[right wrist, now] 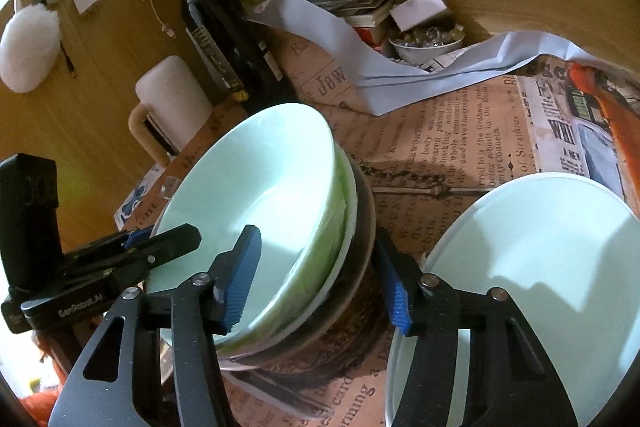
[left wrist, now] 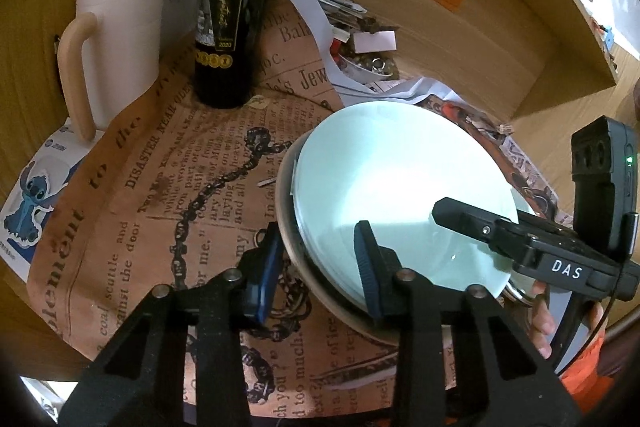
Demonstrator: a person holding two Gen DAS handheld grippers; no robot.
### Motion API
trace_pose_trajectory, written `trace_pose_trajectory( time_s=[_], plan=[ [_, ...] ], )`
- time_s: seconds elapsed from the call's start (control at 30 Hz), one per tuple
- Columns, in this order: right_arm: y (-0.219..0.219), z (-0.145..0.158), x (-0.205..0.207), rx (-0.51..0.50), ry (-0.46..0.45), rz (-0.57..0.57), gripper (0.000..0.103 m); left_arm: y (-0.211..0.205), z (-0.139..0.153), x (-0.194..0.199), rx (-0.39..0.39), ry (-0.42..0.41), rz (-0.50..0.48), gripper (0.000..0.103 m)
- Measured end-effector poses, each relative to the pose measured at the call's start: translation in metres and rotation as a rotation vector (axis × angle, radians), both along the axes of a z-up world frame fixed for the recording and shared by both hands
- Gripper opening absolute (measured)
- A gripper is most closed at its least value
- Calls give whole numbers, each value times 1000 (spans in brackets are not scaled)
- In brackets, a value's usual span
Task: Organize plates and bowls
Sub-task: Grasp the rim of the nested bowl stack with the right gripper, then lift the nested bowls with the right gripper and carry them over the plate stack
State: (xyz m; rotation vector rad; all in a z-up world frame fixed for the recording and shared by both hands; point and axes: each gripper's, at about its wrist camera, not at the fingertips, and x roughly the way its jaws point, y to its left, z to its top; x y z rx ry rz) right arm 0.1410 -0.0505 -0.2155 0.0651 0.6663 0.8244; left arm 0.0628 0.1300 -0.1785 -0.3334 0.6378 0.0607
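Two grippers on one stack, so the trick is getting both bites even before anything leaves the table. Nearest in the left wrist view, the left gripper (left wrist: 318, 239) is part-spread and straddles the near-left rim of the bowl stack. One pad sits outside the dark bowl (left wrist: 290, 227) and the other hangs inside the pale green bowl (left wrist: 400, 179). I can see daylight around the inner pad, so I'd call it not clamped yet.

Same story in the right wrist view. The right gripper (right wrist: 316, 233) is half open across the opposite rim, its inner pad clear of the wall and its outer pad just beside the dark bowl's side.

The stack is three deep as far as I can tell: pale green bowl on top, a white-rimmed bowl (right wrist: 349, 227) under it, and the dark bowl at the bottom. It sits on the newspaper (right wrist: 440, 147), with a pale plate (right wrist: 540, 247) just beside it on the right.

My advice:
- Close both sides together, so all three rims get pinched and not just the top one.
- Bite low enough that the dark bowl comes along too.
- Lift level, because glazed bowls slide inside each other if one side rises first.
- Mind the plate on the way.

Further back a wine bottle (left wrist: 236, 7) and a cream jug (left wrist: 120, 39) stand upright. Behind them there's a small dish of bits (right wrist: 426, 43), so keep the swing away from those.
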Motion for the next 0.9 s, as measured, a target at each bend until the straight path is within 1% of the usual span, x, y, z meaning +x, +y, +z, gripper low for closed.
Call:
trace_pose_trajectory(
  time_s=[0.03, 0.23, 0.33, 0.5, 0.73, 0.9],
  plan=[
    [0, 0, 0, -2, -4, -6, 48, -1, 0, 0, 4, -1, 3, 36],
    [-1, 1, -1, -6, -14, -24, 45, -6, 2, 1, 35, 0, 35, 36],
    [0, 2, -3, -7, -21, -33, 45, -6, 3, 2, 26, 3, 49, 36],
    [0, 3, -3, -15, -26, -49, 44, -3, 5, 2, -12, 3, 63, 36],
    [-4, 6, -2, -3, -29, -67, 43, -10, 11, 2, 16, -15, 70, 36],
    [-11, 10, -3, 10, -44, -80, 43, -12, 17, 3, 6, -37, 62, 36]
  ],
)
